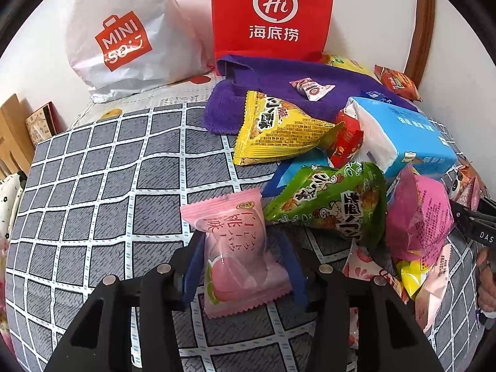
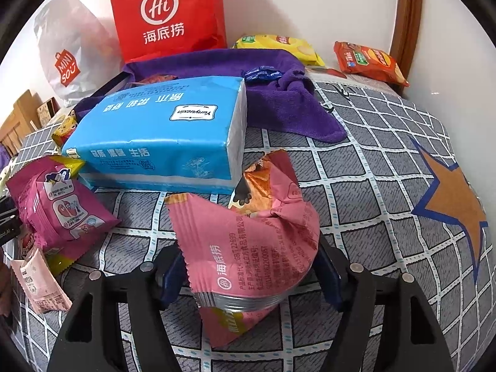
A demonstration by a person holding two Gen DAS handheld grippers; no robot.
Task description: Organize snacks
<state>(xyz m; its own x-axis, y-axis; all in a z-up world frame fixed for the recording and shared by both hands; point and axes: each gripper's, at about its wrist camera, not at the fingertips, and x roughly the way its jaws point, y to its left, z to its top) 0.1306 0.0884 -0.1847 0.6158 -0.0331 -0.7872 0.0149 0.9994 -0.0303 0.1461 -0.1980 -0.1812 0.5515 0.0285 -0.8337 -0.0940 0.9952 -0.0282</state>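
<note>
Left gripper point(image 1: 240, 263) clamps the peach snack pack point(image 1: 237, 254) betw its pads, clear of the pile to its right, while right gripper point(image 2: 251, 266) grips a pink wrapper point(image 2: 248, 248), tissue box point(image 2: 161, 133) just ahead, prob both for sorting.

Bags, towel and tissues on a checked cloth

Far ahead of the tongs stand a red bag point(image 1: 272, 12) and a white bag point(image 1: 124, 31); nearer lie a purple towel point(image 1: 279, 77) and a blue tissue pack point(image 2: 161, 136), on the checked cloth point(image 1: 93, 186).
</note>
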